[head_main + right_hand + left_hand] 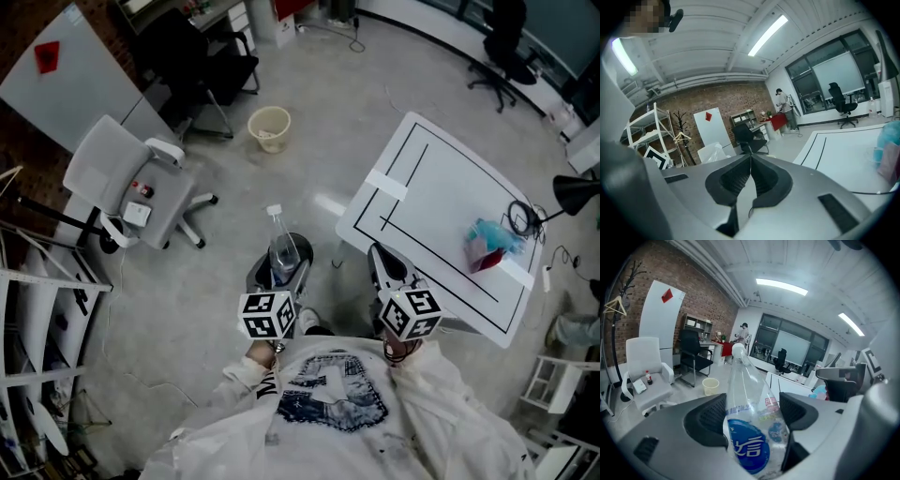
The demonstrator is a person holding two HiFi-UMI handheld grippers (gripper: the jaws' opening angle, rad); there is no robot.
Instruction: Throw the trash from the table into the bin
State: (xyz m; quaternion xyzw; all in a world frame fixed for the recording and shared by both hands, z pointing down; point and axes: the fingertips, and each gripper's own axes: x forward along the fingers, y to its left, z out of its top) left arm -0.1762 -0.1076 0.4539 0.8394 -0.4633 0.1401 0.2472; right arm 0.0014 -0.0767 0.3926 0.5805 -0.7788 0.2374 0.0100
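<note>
Open grey concrete floor [246, 183] leads to the cream round bin [269, 128], flanked by a white swivel chair [117, 169] and a white table [441, 178].

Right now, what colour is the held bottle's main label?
Blue with white lettering; the bottle shows best in the left gripper view.

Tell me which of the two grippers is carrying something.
The left gripper: its jaws clamp a clear bottle with a blue label. The right gripper is shut on nothing.
</note>
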